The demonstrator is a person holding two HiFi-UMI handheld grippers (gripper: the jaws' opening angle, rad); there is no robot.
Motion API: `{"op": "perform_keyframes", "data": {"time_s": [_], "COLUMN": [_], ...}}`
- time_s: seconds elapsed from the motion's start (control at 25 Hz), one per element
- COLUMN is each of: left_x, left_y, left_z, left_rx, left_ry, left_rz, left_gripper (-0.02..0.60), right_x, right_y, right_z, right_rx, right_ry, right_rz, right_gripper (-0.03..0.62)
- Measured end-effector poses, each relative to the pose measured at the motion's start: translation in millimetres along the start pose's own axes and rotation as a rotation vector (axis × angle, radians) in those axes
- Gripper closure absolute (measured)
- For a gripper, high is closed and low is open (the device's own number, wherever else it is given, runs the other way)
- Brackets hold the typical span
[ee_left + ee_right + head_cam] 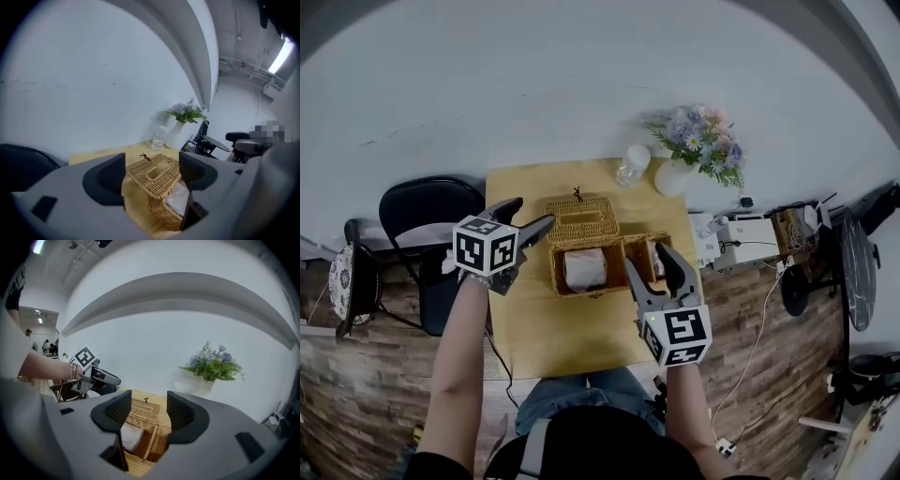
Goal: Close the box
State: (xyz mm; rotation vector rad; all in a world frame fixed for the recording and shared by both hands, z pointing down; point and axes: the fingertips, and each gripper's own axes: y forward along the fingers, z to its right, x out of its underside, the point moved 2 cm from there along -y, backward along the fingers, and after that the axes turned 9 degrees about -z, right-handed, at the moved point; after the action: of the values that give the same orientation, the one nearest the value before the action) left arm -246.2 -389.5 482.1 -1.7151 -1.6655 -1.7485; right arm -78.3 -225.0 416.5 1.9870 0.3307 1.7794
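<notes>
the head view alone shows the open wicker box at centre frame on the wooden table, its lid raised, with the left gripper and right gripper on either side. both gripper views show jaws wide apart, holding nothing. in each, the gripper's own body cuts off the box's near edge.

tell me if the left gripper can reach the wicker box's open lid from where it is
Probably yes: the left gripper is open and sits just left of the lid. Nothing stands between them, and in the left gripper view the lid lies straight ahead between its jaws.
</notes>
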Motion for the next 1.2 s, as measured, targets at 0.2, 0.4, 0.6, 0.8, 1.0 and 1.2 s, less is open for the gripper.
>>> {"op": "perform_keyframes", "data": {"time_s": [0.2, 0.4, 0.6, 0.8, 1.0, 1.2], "left_x": [14, 32, 49, 57, 56, 47], "left_y": [33, 65, 94, 116, 124, 118], "left_z": [-20, -37, -59, -66, -67, -67], "left_rx": [0.052, 0.206, 0.282, 0.399, 0.475, 0.422], "left_ry": [-0.016, -0.226, -0.459, -0.683, -0.784, -0.673], "left_rz": [-0.100, -0.167, -0.163, -0.176, -0.185, -0.173], "left_gripper": [0.239, 0.246, 0.272, 0.308, 0.404, 0.466], "right_x": [7, 20, 30, 34, 34, 32], "right_y": [16, 33, 43, 47, 53, 56], "right_z": [-10, -14, -11, 6, 17, 18], "right_rx": [-0.027, -0.017, -0.019, -0.010, -0.015, -0.046], "right_ry": [-0.014, -0.041, -0.069, -0.078, -0.090, -0.108], "right_rz": [-0.049, -0.083, -0.126, -0.152, -0.167, -0.156], "right_gripper": [0.350, 0.378, 0.384, 0.388, 0.396, 0.401]}}
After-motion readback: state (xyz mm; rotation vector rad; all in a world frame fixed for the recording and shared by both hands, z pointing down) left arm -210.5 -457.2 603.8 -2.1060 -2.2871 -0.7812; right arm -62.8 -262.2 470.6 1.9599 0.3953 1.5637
